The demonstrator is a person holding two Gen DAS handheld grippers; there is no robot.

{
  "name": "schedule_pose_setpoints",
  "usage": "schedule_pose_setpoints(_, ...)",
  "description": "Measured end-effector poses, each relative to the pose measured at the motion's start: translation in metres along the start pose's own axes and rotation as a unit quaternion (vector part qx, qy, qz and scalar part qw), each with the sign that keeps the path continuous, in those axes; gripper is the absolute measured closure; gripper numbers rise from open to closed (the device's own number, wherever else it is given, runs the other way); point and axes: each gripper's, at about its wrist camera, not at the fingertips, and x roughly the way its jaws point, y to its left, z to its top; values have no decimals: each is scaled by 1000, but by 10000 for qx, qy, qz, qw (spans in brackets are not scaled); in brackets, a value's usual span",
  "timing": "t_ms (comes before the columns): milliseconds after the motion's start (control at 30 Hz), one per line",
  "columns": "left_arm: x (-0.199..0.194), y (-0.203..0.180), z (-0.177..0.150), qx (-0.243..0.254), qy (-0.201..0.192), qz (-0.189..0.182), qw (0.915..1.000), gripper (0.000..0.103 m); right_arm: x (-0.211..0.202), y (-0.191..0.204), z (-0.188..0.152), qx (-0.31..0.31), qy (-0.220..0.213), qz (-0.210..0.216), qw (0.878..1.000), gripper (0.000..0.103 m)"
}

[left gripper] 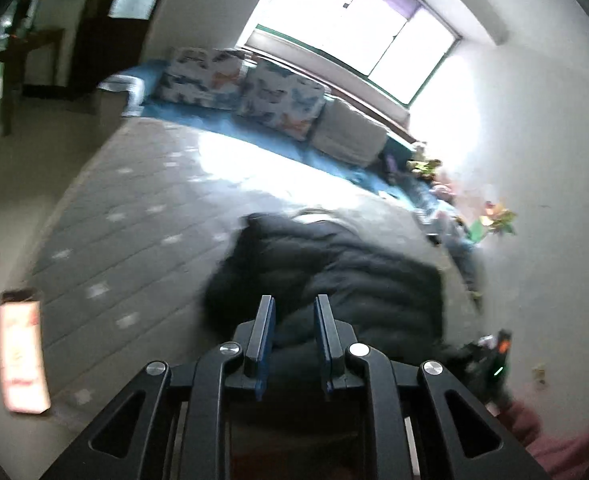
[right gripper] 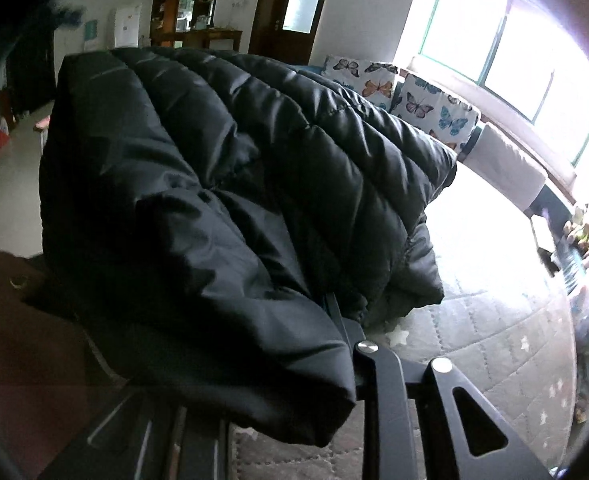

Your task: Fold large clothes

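Black quilted puffer jacket (right gripper: 222, 184) fills my right wrist view, draped right over my right gripper (right gripper: 334, 300), whose fingertips are buried under a fold. Only one finger's edge shows, so I judge it is clamped on the cloth but cannot tell for sure. From the left wrist view the same jacket (left gripper: 334, 272) lies bunched on the grey star-patterned quilt (left gripper: 134, 208) of the bed, with butterfly cushions (left gripper: 278, 100) along the far side under the window.

My left gripper (left gripper: 294, 336) hovers just above the near edge of the jacket, jaws narrow with nothing between them. A lit phone (left gripper: 22, 348) stands at the quilt's left edge.

I judge I am mid-fold, carrying one flap over with the right. Next I need to lay that flap flat and square, then take a fresh hold on the near edge with the left.
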Motion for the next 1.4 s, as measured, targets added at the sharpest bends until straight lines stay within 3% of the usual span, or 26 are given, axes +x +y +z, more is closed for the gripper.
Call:
schedule_pose_setpoints(133,70,-39,35,68,360,-407,9985,81,-1,7,-3,-105,-2,-122,9999,76)
schedule_pose_setpoints(267,135,-68,68,-43,571,-528,9970,81,-2,10,-5,-206,17,-192,9996,76)
schedule_pose_setpoints(467,232,-111,104,134,1026,-171,9945,81,-1,14,-4,-276,55,-252,9993,76)
schedule_pose_setpoints(633,295,-116,82,366,1463,83,9885,81,-2,20,-4,-337,46,-334,9989,73)
schedule_pose_setpoints(833,308,-95,37,557,1516,116,9868,82,-9,27,-5,-527,-34,-583,9969,70)
schedule_pose_setpoints(1000,301,-89,8,921,1306,164,9870,81,-31,32,-6,-576,84,-817,9950,53)
schedule_pose_setpoints(1100,296,-86,-5,1070,1220,129,9867,81,-47,28,-15,-472,320,-865,9946,53)
schedule_pose_setpoints(1233,287,-79,-14,1084,1163,16,9873,81,-76,14,-21,7,513,-968,9940,53)
schedule_pose_setpoints(1400,279,-78,-21,1208,1102,-39,9865,81,-111,-7,13,639,191,-1044,9923,53)
